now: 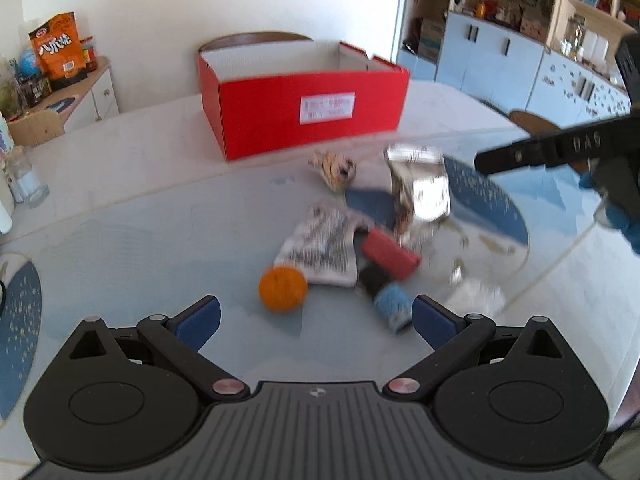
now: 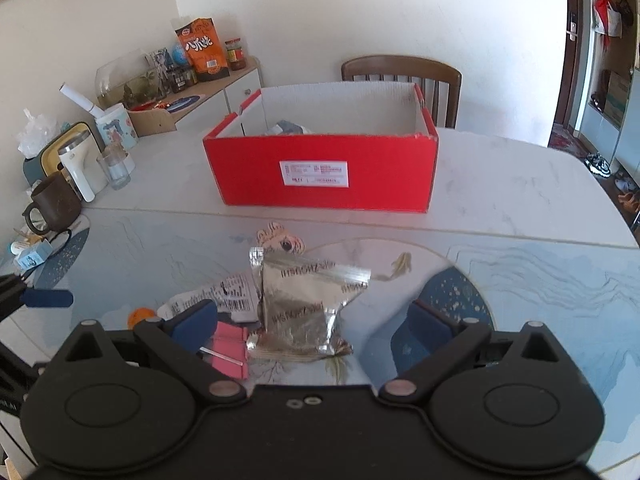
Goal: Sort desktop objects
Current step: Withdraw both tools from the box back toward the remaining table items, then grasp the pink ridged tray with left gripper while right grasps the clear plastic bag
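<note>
An open red box [image 1: 304, 108] [image 2: 320, 172] stands at the back of the table with some items inside. In front of it lies a small heap: a silver foil packet [image 1: 420, 188] [image 2: 308, 308], a tiger toy [image 1: 334, 168] [image 2: 282, 242], a white printed packet [image 1: 320, 246] [image 2: 224, 300], a red block [image 1: 390, 258] [image 2: 230, 346], an orange [image 1: 282, 288] [image 2: 140, 316] and a blue-and-black roll [image 1: 390, 300]. My left gripper [image 1: 316, 318] is open, hovering near the orange and the roll. The right gripper [image 2: 310, 322] is open too, with the foil packet lying between its spread fingers, not clasped.
A brown mug [image 2: 54, 204], a white jug [image 2: 78, 164] and a glass [image 2: 114, 168] crowd the table's left edge. A side cabinet [image 2: 224, 88] with a snack bag [image 2: 202, 50] stands behind. A wooden chair [image 2: 400, 72] is behind the box. A round blue placemat [image 2: 452, 296] lies under the heap.
</note>
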### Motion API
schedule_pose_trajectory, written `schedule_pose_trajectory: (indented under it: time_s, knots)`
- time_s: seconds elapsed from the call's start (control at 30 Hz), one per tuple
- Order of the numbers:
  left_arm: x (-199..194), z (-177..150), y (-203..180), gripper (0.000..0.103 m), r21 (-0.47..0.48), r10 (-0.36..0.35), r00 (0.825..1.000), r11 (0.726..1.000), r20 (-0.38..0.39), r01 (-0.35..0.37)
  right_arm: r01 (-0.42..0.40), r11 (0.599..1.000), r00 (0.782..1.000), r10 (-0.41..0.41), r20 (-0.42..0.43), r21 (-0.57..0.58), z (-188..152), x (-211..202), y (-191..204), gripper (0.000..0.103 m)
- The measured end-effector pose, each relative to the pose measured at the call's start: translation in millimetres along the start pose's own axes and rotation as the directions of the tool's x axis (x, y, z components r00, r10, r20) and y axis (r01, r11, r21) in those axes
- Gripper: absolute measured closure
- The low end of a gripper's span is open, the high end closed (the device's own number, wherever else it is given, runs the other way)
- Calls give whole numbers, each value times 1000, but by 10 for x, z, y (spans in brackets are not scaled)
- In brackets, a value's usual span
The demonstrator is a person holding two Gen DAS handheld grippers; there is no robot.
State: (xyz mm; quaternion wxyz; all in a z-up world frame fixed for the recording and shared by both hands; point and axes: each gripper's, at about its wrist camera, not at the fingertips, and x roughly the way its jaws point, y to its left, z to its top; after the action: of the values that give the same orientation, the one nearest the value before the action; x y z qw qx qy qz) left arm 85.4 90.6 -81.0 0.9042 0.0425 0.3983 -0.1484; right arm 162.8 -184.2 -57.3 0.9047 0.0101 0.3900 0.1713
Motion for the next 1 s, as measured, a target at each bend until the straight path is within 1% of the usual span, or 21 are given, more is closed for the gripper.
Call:
schedule_pose_trajectory:
  time_s: [0.17, 0.53, 0.77, 0.9, 1.0]
  knots:
    - [32, -229, 5, 1, -2, 4, 999, 1000, -39, -5, -11, 1000, 999, 10, -34, -12, -163, 6, 87, 2]
    - [114, -527, -86, 1, 77, 17, 997, 997, -71, -11, -8, 1000, 995, 7, -99, -14, -591, 67, 329, 5]
    - [139, -601, -54, 2, 61, 15, 996, 998, -87, -10, -4, 1000, 991, 0, -137, -27, -787, 153, 423, 8]
    - [131, -623, -37, 2, 60, 12, 996, 998, -88, -7, -4, 999, 988, -2, -157, -39, -856, 200, 469, 11]
    - [130, -625, -33, 4, 60, 7, 996, 998, -90, -1, -8, 998, 985, -1, -171, -55, -891, 233, 507, 14]
